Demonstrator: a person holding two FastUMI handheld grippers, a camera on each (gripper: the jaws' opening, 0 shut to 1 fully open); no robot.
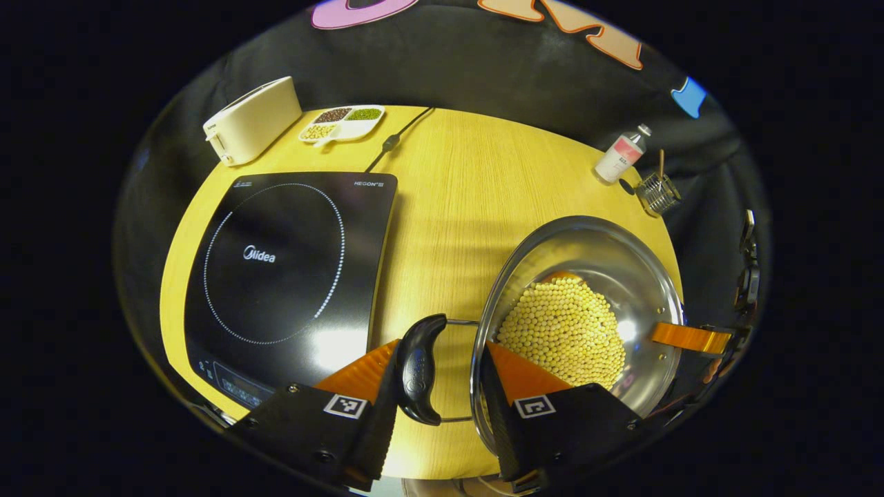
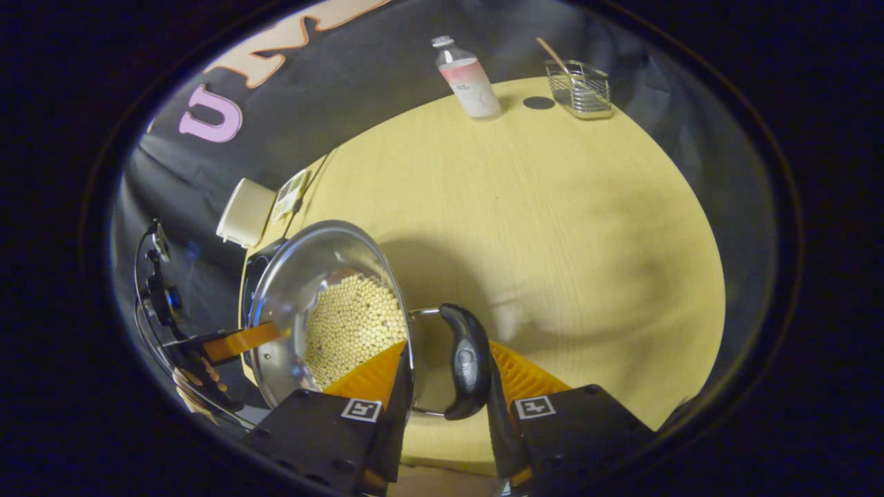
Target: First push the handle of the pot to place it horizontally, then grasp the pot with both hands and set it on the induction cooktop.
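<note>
Two grippers, left (image 1: 442,386) and right (image 2: 442,386), each spread around a black handle (image 1: 419,369) of the bean-filled pot (image 1: 580,310), not visibly clamped; pot beside the cooktop (image 1: 290,276), not on it.

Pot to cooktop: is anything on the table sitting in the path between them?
Nothing visible does. In the left gripper view the pot and the induction cooktop are separated by bare table. The toaster, sectioned dish and power cord lie at the far edge, off that path.
</note>
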